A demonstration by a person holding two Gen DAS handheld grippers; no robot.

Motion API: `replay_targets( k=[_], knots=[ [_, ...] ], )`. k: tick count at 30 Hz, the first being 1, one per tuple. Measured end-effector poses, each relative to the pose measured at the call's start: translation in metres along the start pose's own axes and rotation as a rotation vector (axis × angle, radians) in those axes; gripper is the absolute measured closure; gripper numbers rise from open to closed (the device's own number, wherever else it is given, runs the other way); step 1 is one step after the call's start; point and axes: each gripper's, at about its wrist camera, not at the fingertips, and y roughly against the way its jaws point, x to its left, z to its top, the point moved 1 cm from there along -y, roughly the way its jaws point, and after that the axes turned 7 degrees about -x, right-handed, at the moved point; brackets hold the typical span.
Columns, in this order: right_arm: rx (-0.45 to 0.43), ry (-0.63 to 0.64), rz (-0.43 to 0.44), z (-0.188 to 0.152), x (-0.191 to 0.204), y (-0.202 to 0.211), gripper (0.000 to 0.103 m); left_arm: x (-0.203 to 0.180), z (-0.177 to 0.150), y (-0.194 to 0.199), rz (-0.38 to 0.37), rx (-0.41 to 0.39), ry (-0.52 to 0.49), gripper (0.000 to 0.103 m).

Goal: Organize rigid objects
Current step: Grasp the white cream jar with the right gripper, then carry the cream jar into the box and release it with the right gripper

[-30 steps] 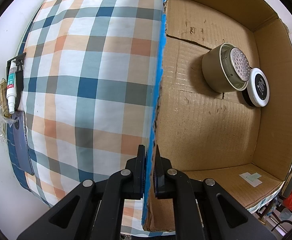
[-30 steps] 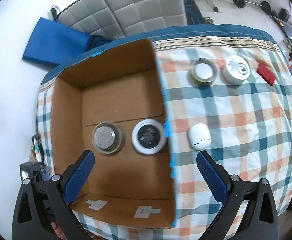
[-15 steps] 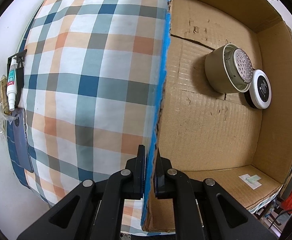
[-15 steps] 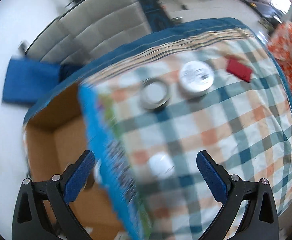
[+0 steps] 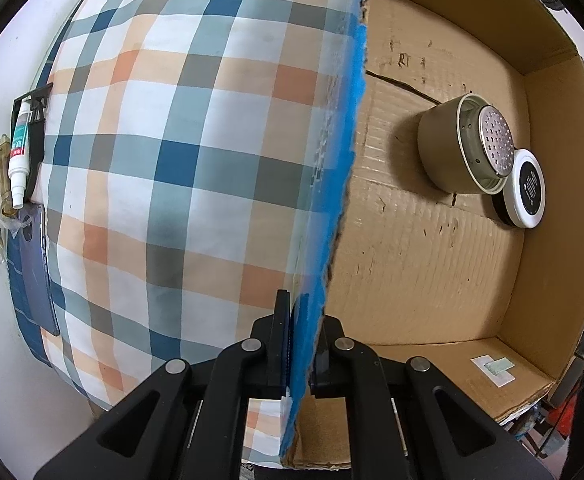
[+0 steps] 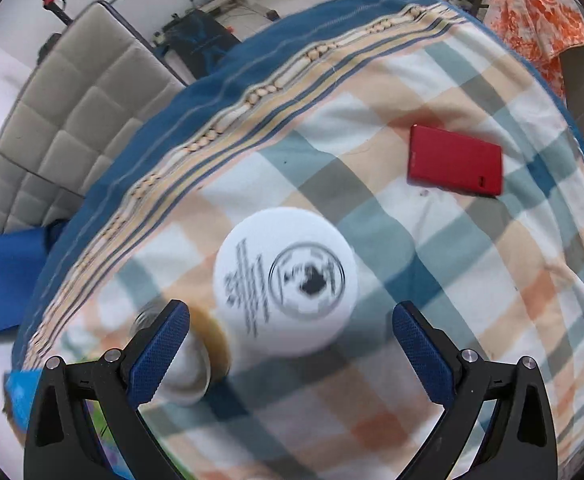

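My left gripper [image 5: 300,344] is shut on the blue-edged wall of a cardboard box [image 5: 432,272]. Inside the box lie a beige tin with a perforated metal lid [image 5: 464,148] and a black-and-white round container [image 5: 526,188], touching each other. My right gripper [image 6: 290,340] is open above a white round tub with a printed lid [image 6: 286,280] on the checked cloth, the tub between its fingers. A metal-rimmed round tin [image 6: 188,360] sits just left of it, behind the left finger. A red flat case [image 6: 454,166] lies further away to the right.
The checked cloth [image 5: 172,160] covers the table beside the box. A white tube [image 5: 18,148] and a dark phone-like slab [image 5: 36,272] lie at its left edge. A grey padded couch [image 6: 72,120] and an orange cloth [image 6: 540,12] stand beyond the table.
My right gripper has moved from above the box across the cloth to the white tub, coming much closer. My left gripper still holds the box wall.
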Motion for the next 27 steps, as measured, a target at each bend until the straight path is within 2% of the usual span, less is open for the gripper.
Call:
replay_targets(
  k=[2,6,7,8,15,20,23,27],
  knots=[
    [0.017,0.006,-0.008,0.003,0.003,-0.013,0.014,0.001,0.001,-0.001,0.003,0.000,-0.003,0.098],
    [0.010,0.051,-0.054,0.005,0.010,-0.024,0.021,0.004,0.003,-0.001,0.007,0.005,-0.006,0.098],
    [0.007,0.061,-0.065,0.006,0.012,-0.024,0.028,0.001,0.004,0.000,0.008,0.004,-0.008,0.098],
    [0.008,0.083,-0.082,0.006,0.012,-0.024,0.031,0.001,0.004,0.000,0.009,0.003,-0.008,0.098],
    [0.104,0.184,-0.053,-0.013,0.003,-0.017,0.033,-0.002,0.005,0.002,0.018,-0.004,-0.022,0.098],
    [0.228,0.281,-0.059,-0.056,-0.014,-0.009,0.033,-0.011,0.003,0.002,0.016,-0.009,-0.028,0.098],
    [0.273,0.276,-0.023,-0.072,-0.023,-0.008,0.032,-0.013,0.002,0.004,0.016,-0.011,-0.034,0.098],
    [0.262,0.218,0.002,-0.074,-0.031,-0.008,0.024,-0.017,0.001,0.006,0.022,-0.013,-0.046,0.098]
  ],
)
